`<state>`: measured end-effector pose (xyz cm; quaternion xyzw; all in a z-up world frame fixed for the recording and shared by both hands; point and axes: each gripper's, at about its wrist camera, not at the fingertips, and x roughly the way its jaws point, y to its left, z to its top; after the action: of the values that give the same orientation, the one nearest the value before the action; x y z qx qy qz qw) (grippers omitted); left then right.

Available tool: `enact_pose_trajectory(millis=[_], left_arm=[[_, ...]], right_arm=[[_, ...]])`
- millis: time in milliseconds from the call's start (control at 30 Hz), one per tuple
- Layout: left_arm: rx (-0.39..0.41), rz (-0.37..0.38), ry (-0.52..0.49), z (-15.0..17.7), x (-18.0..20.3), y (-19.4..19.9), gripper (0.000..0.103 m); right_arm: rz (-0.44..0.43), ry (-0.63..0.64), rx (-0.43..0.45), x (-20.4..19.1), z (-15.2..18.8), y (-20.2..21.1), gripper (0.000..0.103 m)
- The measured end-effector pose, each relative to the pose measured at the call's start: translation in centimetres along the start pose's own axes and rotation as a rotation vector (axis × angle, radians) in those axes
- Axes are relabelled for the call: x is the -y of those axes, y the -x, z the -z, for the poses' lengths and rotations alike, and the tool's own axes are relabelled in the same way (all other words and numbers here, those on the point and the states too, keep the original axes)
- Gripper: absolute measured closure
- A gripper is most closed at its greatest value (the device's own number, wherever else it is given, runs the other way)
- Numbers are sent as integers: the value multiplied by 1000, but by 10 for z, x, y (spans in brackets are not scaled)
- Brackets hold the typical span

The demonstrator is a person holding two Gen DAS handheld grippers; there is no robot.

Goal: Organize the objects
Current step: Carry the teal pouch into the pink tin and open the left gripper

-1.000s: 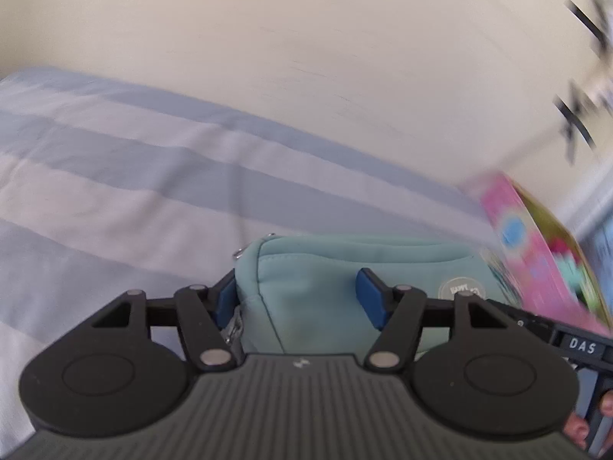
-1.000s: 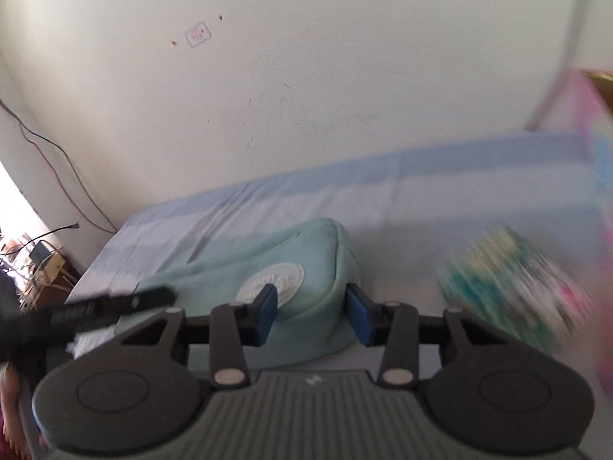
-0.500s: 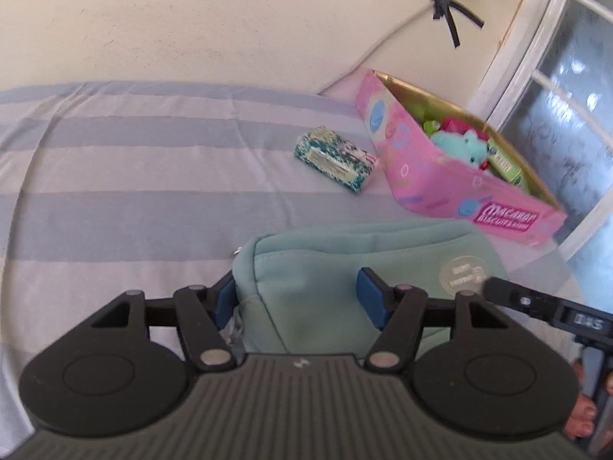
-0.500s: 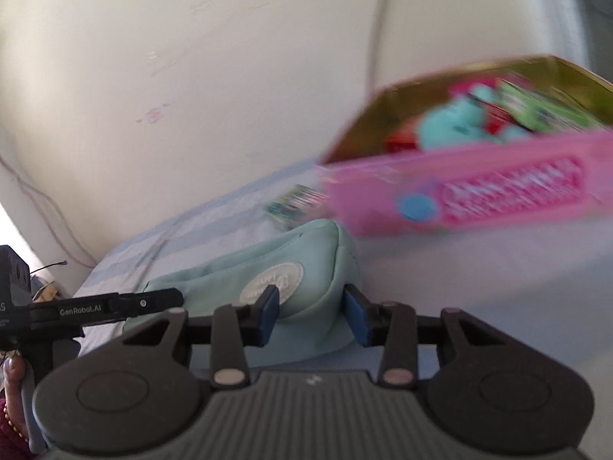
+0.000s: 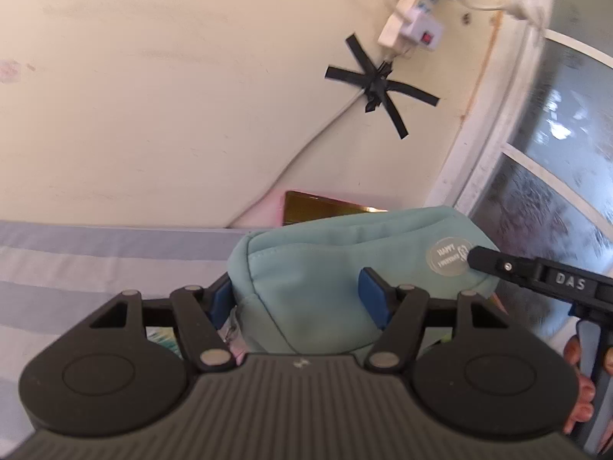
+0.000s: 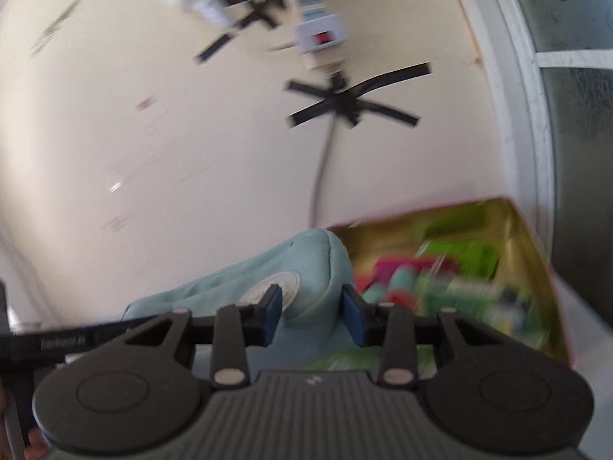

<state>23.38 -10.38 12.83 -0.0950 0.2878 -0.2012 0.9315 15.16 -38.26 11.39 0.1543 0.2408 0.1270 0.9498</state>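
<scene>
Two tools carry the blue bag to the pink box

The left tool [image 5: 300, 295] is pinching one end of the soft blue bag [image 5: 325, 268], and the right tool [image 6: 312, 310] is pinching the other end. The bag hangs up in the air between them, off the striped bed [image 5: 95, 264]. Just ahead of the right tool and a little below it sits the pink box [image 6: 536, 268] with a gold inside. Some toys and green packs already lie in the box, so part of the tidying looks done. The bag is not in the box yet. I think it needs to go a bit farther over the box, then down, and then both tools can let go. A small patterned pack [image 5: 163, 339] peeks out under the left tool and may need putting away too.
</scene>
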Motion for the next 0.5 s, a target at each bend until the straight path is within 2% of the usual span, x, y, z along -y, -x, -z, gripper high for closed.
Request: enact_pose_trajectory(millis=[100,233,367,433,500], left_arm=[[-59,16,35,-7,7,-30,34],[-101,8,14,3,21,-62,34],[-188,28,29,13,25,-88,29],[-190,17,36,17,20,-88,27],[-175,17,26,20,18,-80,28]], right_arm=[[36,14,-35,25,-34,-35,69],[76,-25,-105,64,-61,-86,69],[135,-27,-156,84,-64,-128,65],[163,-47,-156,93,-63,-143,60],[146,-99,-123,100,-62,-145,58]])
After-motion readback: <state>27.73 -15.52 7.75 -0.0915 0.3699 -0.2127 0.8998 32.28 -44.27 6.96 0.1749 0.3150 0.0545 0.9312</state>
